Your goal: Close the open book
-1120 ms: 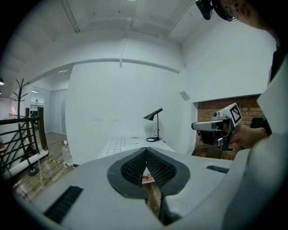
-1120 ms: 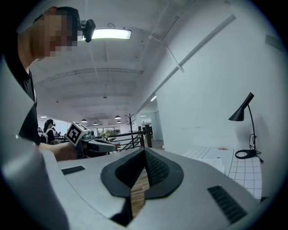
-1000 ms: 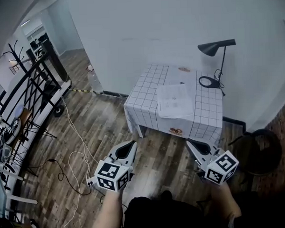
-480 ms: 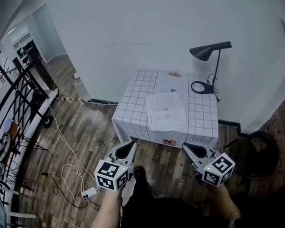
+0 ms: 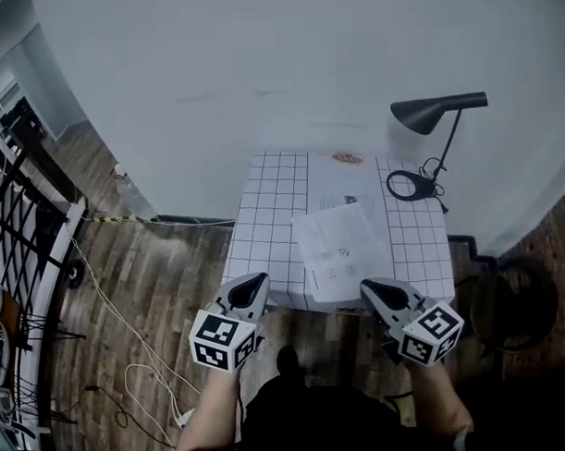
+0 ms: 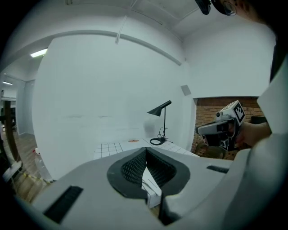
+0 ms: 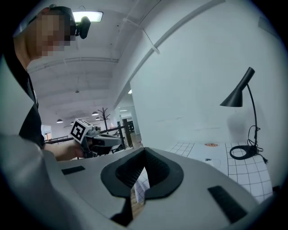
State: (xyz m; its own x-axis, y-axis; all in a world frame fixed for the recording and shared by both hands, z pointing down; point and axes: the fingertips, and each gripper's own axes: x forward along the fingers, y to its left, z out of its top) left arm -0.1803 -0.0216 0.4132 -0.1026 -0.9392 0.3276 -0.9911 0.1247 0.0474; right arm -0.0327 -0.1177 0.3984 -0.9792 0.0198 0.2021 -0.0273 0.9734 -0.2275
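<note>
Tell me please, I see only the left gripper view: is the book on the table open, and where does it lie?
Observer: Yes. In the head view the open book lies flat, pages up, near the front edge of the table, somewhat right of its middle.
Operator: Where are my two grippers, compared with the book?
Observer: The left gripper and the right gripper are both at the table's near edge, one on each side of the book. Neither touches it.
Operator: Is the right gripper open?
Observer: No. The right gripper view shows its jaws together, with nothing between them.
</note>
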